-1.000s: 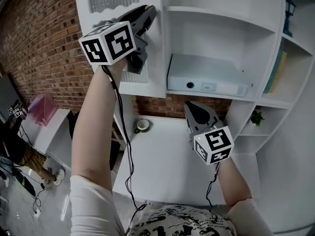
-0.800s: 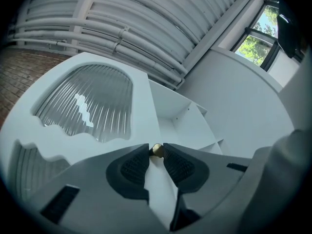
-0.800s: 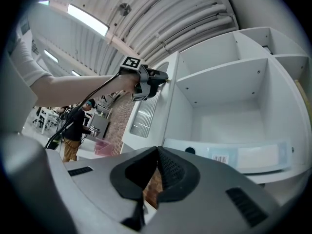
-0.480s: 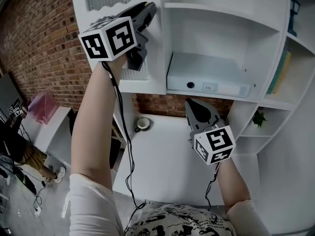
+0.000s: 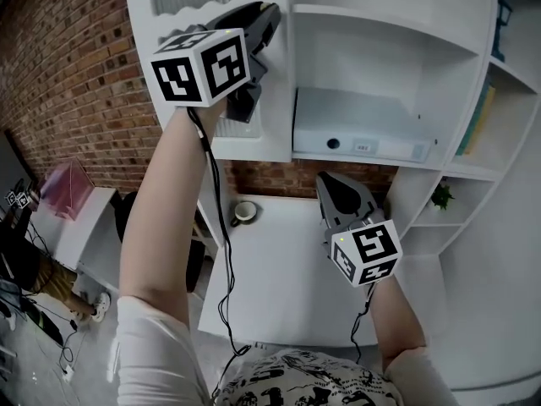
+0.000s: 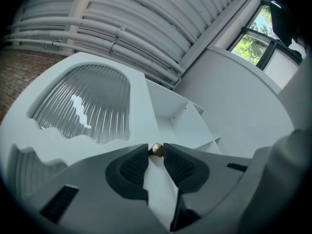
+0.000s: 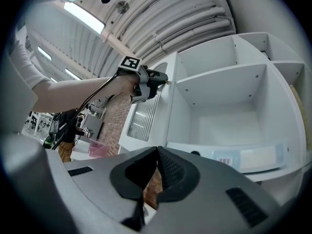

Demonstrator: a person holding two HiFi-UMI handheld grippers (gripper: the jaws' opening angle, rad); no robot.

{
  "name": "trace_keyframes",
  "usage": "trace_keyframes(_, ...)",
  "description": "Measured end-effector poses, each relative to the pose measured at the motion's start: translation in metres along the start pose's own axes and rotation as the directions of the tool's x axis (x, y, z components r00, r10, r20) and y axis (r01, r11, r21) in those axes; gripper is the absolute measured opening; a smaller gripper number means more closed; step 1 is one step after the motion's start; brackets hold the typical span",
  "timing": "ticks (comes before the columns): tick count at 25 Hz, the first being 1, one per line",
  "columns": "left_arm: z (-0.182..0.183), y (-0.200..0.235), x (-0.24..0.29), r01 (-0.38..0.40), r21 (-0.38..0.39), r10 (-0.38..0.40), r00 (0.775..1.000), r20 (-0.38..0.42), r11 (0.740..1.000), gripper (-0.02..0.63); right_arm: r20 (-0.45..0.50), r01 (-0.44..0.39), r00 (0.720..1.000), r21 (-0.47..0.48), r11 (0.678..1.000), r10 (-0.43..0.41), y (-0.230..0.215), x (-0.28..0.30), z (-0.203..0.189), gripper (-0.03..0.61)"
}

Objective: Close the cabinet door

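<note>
The white cabinet door point(image 5: 247, 145) with a ribbed glass pane point(image 6: 90, 106) stands open at the left of the cabinet's open shelves point(image 5: 380, 66). My left gripper point(image 5: 269, 17) is raised to the door's free edge, and its pads are shut on the small brass knob point(image 6: 156, 149). The right gripper view shows the same grip from below, with the left gripper point(image 7: 163, 79) at the door point(image 7: 146, 116). My right gripper point(image 5: 334, 186) hangs lower, over the white desk point(image 5: 279, 269), shut with nothing in it point(image 7: 157, 152).
A flat white box point(image 5: 363, 129) lies on the lower shelf inside the cabinet. A cup point(image 5: 245, 214) sits at the desk's back left by the brick wall. To the right are side shelves with books point(image 5: 478, 121) and a small plant point(image 5: 441, 200).
</note>
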State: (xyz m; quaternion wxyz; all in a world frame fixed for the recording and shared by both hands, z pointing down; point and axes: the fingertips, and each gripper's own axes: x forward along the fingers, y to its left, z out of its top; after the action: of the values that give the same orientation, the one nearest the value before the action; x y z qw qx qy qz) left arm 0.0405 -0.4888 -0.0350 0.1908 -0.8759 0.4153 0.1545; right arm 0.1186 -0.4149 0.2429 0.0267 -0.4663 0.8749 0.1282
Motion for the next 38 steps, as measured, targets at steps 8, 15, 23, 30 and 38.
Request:
trace_keyframes(8,-0.023,0.004,-0.018,-0.036,0.107,0.038,0.999,-0.022,0.994,0.044,-0.049,0.078,0.996,-0.008,0.997,-0.078,0.017,0.000,-0.006,0.017)
trace_keyframes(15,-0.047,-0.001,-0.061,0.003,0.140,0.002,0.999,-0.036,0.990,0.021,-0.086,0.135,0.987,0.002,0.991,-0.135,0.040,-0.003,-0.017,0.017)
trace_keyframes(23,-0.100,-0.040,-0.127,0.110,0.145,-0.093,0.989,-0.114,0.983,0.014,-0.085,0.206,0.975,0.010,0.978,-0.205,0.062,-0.011,-0.025,0.017)
trace_keyframes(30,-0.182,-0.081,-0.201,0.189,0.065,-0.168,0.955,-0.243,0.980,0.014,-0.065,0.234,0.970,-0.041,0.971,-0.236,0.084,-0.024,-0.039,0.017)
trace_keyframes(38,-0.267,-0.089,-0.274,0.157,-0.081,-0.176,0.914,-0.367,0.984,0.014,-0.099,0.231,0.967,-0.042,0.972,-0.234,0.098,-0.034,-0.064,0.017)
